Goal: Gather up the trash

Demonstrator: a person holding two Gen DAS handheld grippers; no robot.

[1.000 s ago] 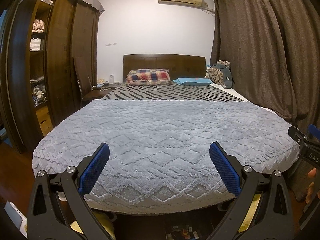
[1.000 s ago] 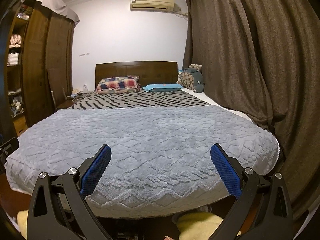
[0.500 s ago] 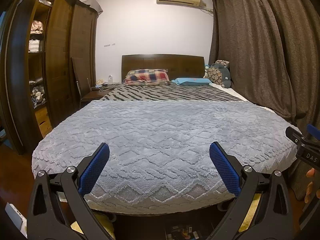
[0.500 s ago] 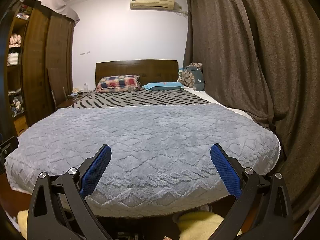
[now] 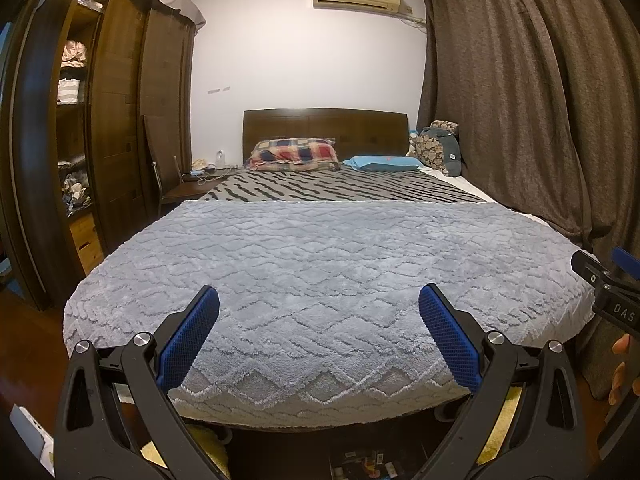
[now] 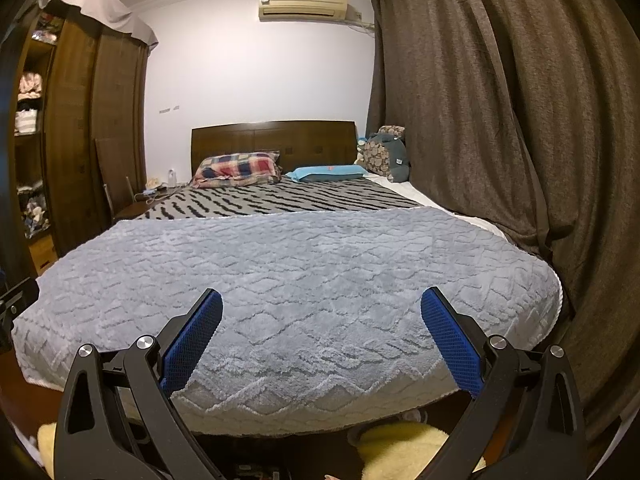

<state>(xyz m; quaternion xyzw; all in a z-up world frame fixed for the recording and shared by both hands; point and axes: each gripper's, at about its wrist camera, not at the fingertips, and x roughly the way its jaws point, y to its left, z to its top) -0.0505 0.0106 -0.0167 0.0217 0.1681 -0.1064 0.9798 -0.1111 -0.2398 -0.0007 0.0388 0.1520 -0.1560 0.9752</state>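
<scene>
left gripper (image 5: 319, 320): released, holds nothing, above foot of bed | right gripper (image 6: 321, 320): released, holds nothing | grey blanket (image 5: 320, 272): flat on bed | trash: cannot tell where, direction and long axis unknown

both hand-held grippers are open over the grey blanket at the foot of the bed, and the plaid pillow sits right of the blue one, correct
Not quite. The left wrist view shows the plaid pillow to the left of the blue pillow. The rest holds: the left hand-held gripper and right hand-held gripper are open over the grey blanket.
</scene>
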